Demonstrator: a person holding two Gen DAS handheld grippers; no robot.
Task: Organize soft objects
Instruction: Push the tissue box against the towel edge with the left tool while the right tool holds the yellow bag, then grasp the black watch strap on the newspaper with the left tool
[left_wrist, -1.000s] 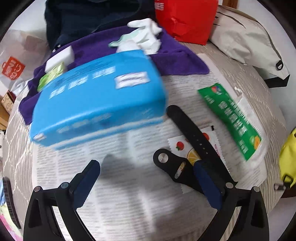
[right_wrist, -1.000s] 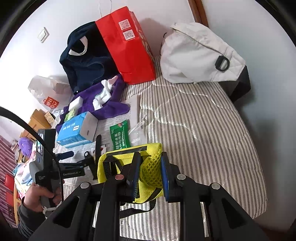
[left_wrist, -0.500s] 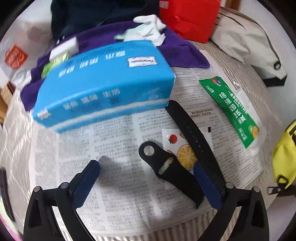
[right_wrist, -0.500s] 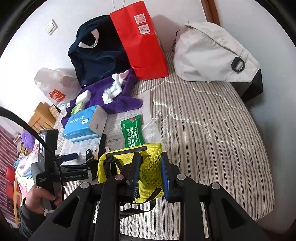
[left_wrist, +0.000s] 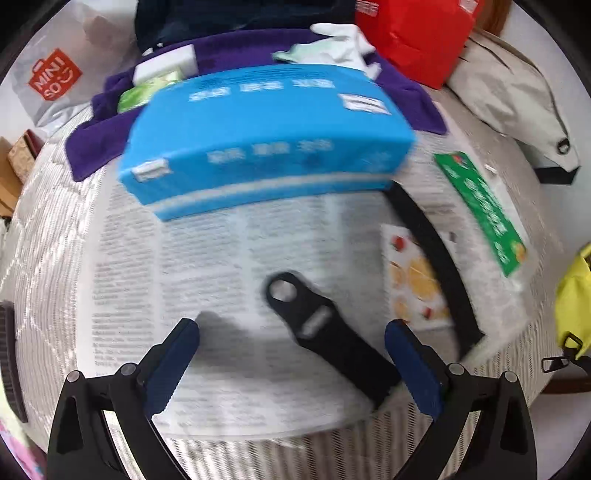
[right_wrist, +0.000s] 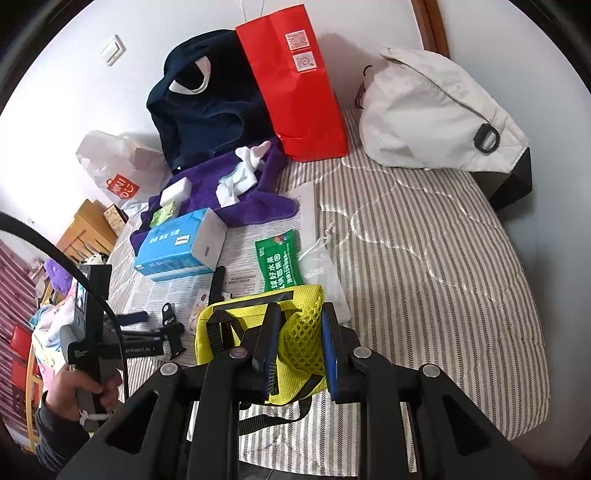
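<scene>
My right gripper (right_wrist: 301, 314) is shut on the mesh side of a yellow bag (right_wrist: 236, 321) at the near edge of the striped bed (right_wrist: 424, 266). My left gripper (left_wrist: 291, 328) hangs open over a newspaper (left_wrist: 207, 258), with a black strap (left_wrist: 325, 332) lying between its fingers, untouched. In the right wrist view that left gripper (right_wrist: 147, 326) is at the left, held by a person's hand (right_wrist: 85, 387). A blue tissue pack (left_wrist: 269, 136) lies beyond it. Behind the pack, a purple towel (right_wrist: 258, 199) carries white cloth pieces (right_wrist: 240, 177).
A green packet (right_wrist: 279, 260) and a fruit-print sachet (left_wrist: 413, 280) lie on the newspaper. A red paper bag (right_wrist: 295, 85), a dark blue bag (right_wrist: 203, 107) and a white bag (right_wrist: 436, 114) stand along the wall. Bare striped bedding stretches to the right.
The left gripper has shifted and rolled a little over the newspaper, so the black strap now lies between its fingers instead of under the right one. The right gripper still grips the yellow bag.
</scene>
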